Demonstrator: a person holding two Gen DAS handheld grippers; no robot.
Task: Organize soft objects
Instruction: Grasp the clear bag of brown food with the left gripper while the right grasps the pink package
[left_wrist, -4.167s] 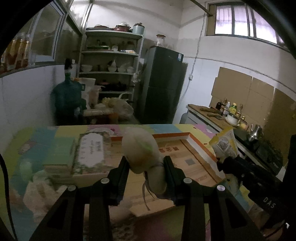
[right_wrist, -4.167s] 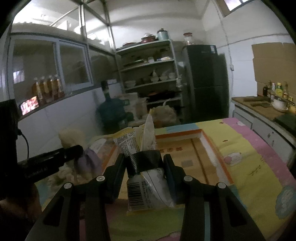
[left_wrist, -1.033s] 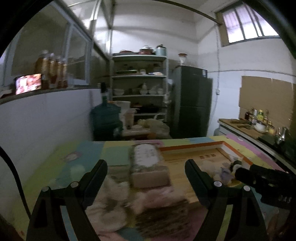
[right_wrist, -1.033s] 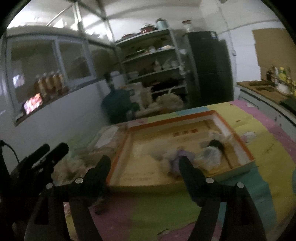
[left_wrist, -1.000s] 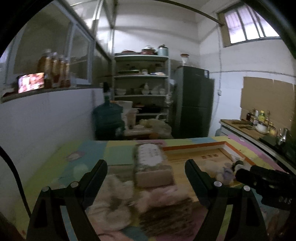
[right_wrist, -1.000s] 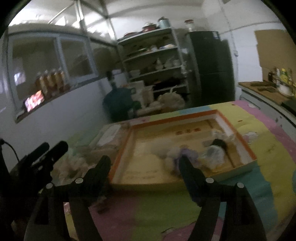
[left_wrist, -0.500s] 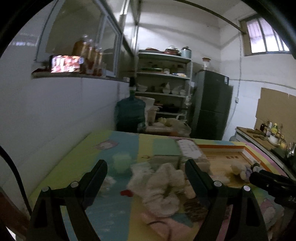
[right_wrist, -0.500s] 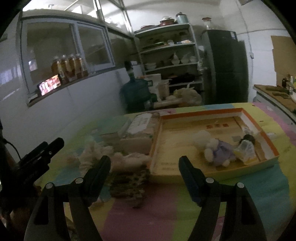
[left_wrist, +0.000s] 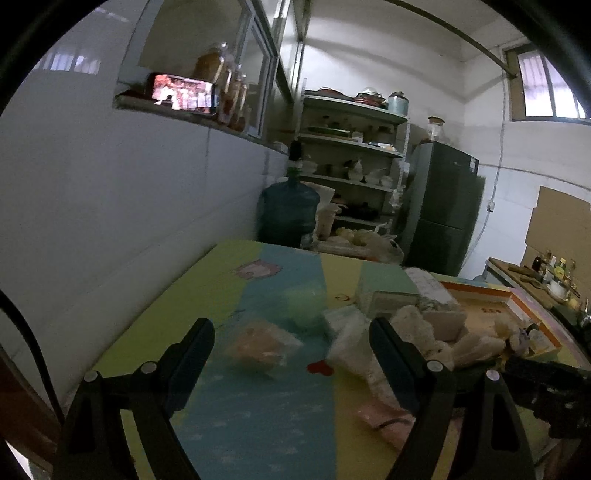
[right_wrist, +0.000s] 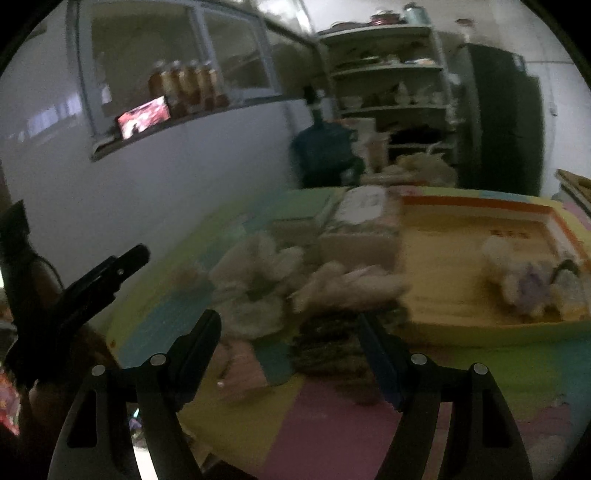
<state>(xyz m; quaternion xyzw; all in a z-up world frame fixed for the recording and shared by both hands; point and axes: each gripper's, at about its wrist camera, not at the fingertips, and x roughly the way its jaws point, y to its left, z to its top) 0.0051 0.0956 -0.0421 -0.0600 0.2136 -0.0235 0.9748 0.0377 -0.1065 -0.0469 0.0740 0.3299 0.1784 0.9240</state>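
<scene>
- Left gripper (left_wrist: 291, 334): jaws spread wide, nothing between them.
- Right gripper (right_wrist: 290, 330): likewise released and empty.
- Loose soft things lie heaped at mid-frame in the right wrist view: a white fluffy bundle (right_wrist: 255, 284), a dark knitted piece (right_wrist: 328, 347) just below it.
- Tray (right_wrist: 480, 328), right of frame, holds a plush toy (right_wrist: 524, 282).
- Pale crinkly packet (left_wrist: 262, 341) sits centre of the left wrist view.
- Judged light, limp and compressible; pinch a thick fold at the middle, since the edges would likely slip.
</scene>
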